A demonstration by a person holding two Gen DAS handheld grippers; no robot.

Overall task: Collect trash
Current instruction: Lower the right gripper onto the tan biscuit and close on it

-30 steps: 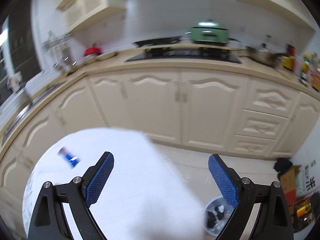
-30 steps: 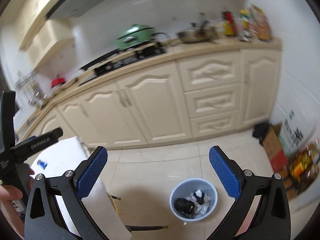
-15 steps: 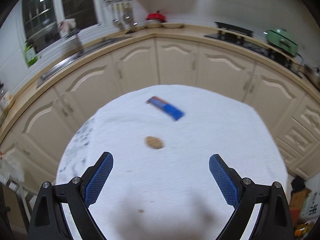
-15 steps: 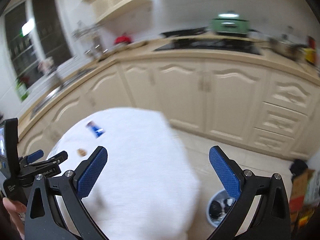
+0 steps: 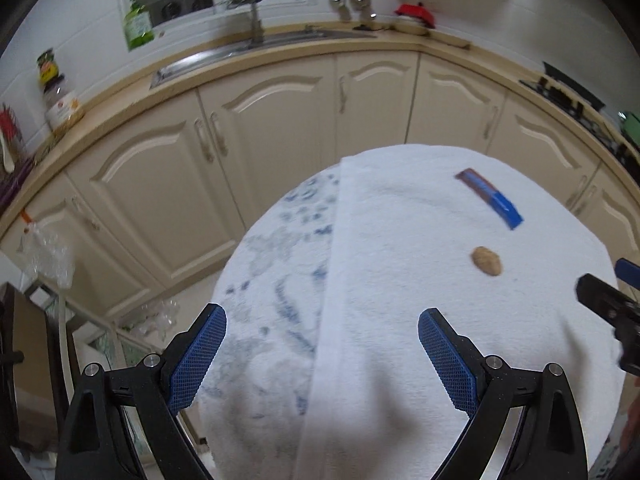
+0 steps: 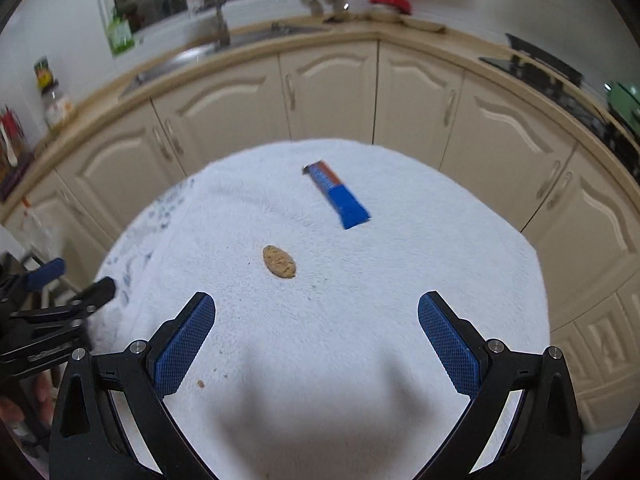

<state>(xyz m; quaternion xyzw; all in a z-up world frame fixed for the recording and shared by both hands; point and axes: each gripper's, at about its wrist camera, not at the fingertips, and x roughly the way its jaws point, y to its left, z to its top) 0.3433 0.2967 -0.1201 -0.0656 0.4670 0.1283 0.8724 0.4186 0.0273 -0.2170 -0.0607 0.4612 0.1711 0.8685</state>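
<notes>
A blue and brown snack wrapper (image 6: 338, 196) lies flat on a round table under a white cloth (image 6: 400, 280). A small tan biscuit (image 6: 279, 261) lies just in front of it, and a crumb (image 6: 200, 383) nearer me. My right gripper (image 6: 316, 344) is open and empty above the near part of the table, facing the biscuit. My left gripper (image 5: 322, 364) is open and empty over the table's left side; the wrapper (image 5: 490, 198) and biscuit (image 5: 487, 261) lie ahead to its right.
Cream kitchen cabinets (image 6: 332, 88) curve round behind the table, with a sink (image 5: 256, 46) and a hob (image 6: 532, 64) on the counter. A blue-patterned cloth (image 5: 276, 264) covers the table's left part. Clear plastic bags (image 5: 44, 256) hang at the left.
Both grippers have swung left, away from the bin on the floor, and now face the table. Both stay open.
</notes>
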